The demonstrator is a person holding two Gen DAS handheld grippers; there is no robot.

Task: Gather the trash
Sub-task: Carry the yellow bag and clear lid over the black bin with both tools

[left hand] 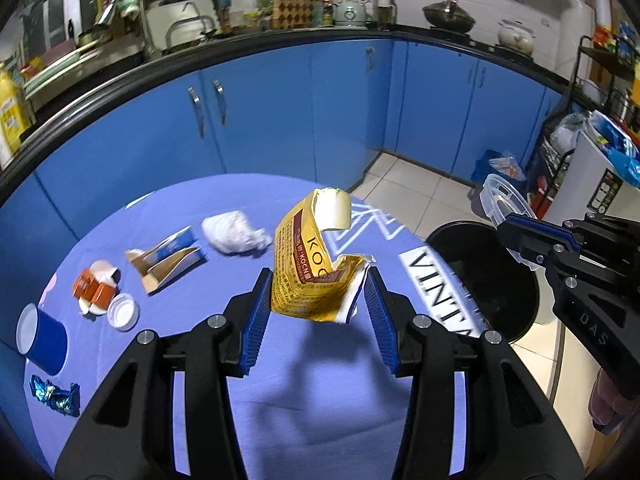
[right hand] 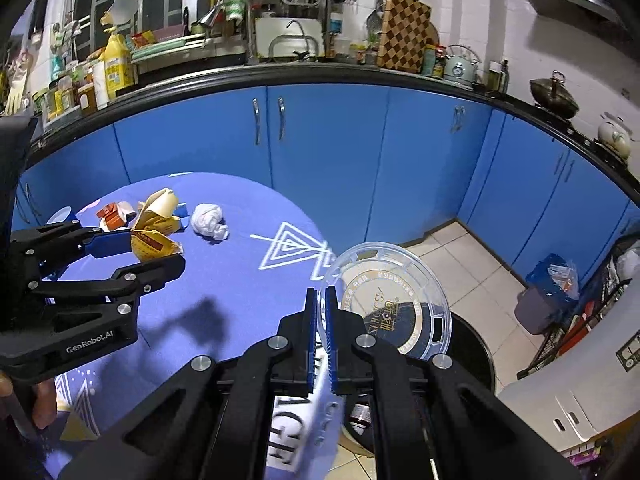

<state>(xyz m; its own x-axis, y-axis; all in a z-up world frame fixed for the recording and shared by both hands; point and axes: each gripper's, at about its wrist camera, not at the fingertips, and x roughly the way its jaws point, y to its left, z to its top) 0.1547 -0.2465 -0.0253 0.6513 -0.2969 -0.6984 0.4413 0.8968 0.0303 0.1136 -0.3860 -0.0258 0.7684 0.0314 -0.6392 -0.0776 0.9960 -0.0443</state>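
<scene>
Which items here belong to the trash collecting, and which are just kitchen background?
Job:
- torn yellow paper packet, in left gripper
- clear round plastic lid, in right gripper
- black round bin
- crumpled white tissue
- orange carton
- blue paper cup

Background:
- pale green kettle
- checkered cutting board

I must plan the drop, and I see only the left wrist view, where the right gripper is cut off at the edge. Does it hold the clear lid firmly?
Observer: It seems so. The right gripper pinches the rim of the clear lid between both pads, almost closed.
Operator: Is the lid above the bin?
Observer: Partly. Its far side hangs over the black bin; the pinched rim is over the edge of the table.
Operator: And my yellow packet, from that side?
Observer: The left gripper holds the yellow packet lifted off the cloth, over the table, not over the bin.
</scene>
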